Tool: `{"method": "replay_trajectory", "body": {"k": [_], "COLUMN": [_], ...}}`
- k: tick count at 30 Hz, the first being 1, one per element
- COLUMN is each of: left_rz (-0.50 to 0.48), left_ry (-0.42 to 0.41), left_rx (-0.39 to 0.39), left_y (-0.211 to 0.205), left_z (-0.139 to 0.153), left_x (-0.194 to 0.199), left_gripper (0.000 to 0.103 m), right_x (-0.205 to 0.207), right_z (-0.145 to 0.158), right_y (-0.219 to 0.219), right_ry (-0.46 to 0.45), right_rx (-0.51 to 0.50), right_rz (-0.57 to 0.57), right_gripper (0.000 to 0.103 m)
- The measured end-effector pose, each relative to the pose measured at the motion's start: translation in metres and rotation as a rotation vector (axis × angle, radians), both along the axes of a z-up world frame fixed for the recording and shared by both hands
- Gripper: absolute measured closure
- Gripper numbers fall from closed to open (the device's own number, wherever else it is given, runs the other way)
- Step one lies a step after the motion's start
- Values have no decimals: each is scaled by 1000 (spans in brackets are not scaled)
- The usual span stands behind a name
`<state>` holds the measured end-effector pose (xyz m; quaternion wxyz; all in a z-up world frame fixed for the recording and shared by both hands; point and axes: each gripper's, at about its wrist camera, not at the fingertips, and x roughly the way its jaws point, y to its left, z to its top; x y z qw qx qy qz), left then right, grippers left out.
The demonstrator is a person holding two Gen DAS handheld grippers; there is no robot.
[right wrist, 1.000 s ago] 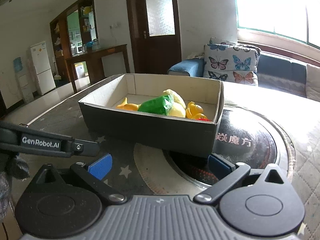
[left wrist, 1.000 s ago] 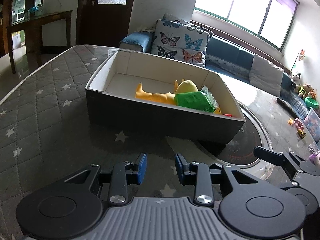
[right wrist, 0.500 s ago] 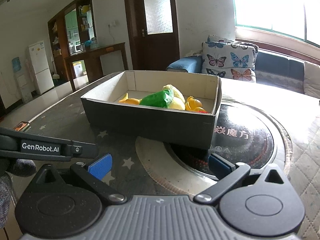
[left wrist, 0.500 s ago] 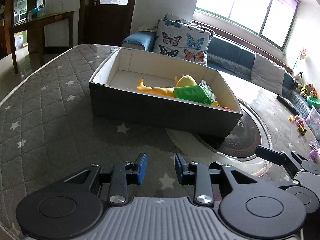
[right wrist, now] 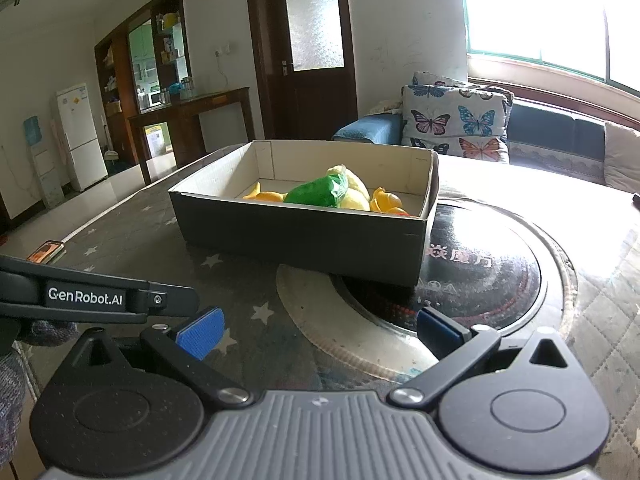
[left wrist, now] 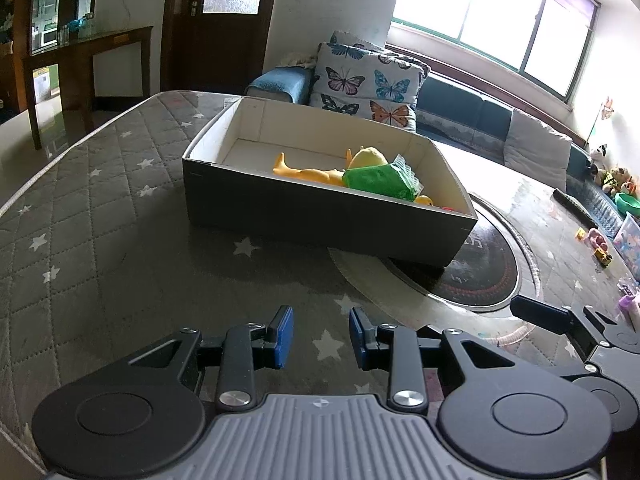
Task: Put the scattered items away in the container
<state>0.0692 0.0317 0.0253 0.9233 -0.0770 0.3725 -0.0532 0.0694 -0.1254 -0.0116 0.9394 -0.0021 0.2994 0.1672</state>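
A dark cardboard box with a white inside stands on the quilted table; it also shows in the right wrist view. Inside lie a green packet, an orange-yellow toy figure and a yellow duck. My left gripper is empty, its jaws a narrow gap apart, low over the table in front of the box. My right gripper is wide open and empty, also in front of the box.
The box partly sits on a round black hotplate set in the table. A phone lies near the table's left edge. Small toys lie at the far right. A sofa with butterfly cushions stands behind.
Both grippers have drawn back from the box, which looks smaller and farther away. Neither jaw opening has changed.
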Motion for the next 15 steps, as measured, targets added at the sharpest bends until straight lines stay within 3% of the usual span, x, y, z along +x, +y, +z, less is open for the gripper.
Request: {"method": "replay_trajectory", "body": {"k": [15], "left_rz": [1], "left_ry": [-21], "left_rx": [33], "left_y": [-8], "left_z": [4], "left_x": [-6], "left_gripper": [70], "right_x": [-4], "right_z": [3], "right_y": [-1], "right_ry": [-5], "right_rx": [3], "right_rz": [4], "right_gripper": [0]}}
